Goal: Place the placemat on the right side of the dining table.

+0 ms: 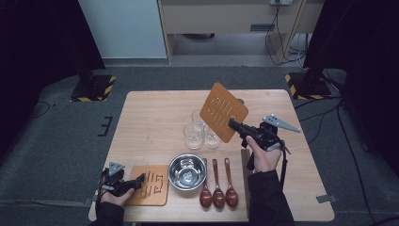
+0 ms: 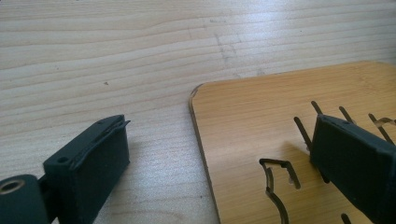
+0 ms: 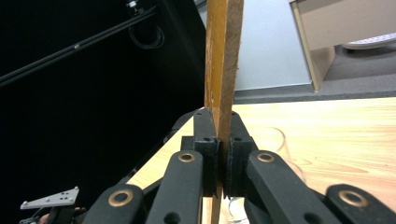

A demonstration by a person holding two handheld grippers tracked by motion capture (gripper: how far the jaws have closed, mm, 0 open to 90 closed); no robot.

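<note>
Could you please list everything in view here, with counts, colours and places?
Table: one, light wood, centre of the high view.
Wooden boards: two, orange-brown with cut slots; one held tilted in the air above the glasses, one flat at the table's near left edge.
Glasses: three, clear, clustered mid-table.
Bowl: one, shiny metal, near edge, right of the flat board.
Spoons: three, dark reddish-brown, side by side right of the bowl.
Stand bases: two, black with yellow stripes, on the floor behind the table.
Left claw: black, open, one jaw over the flat board, one beside it.
Right claw: black, shut on the raised board's edge.
</note>
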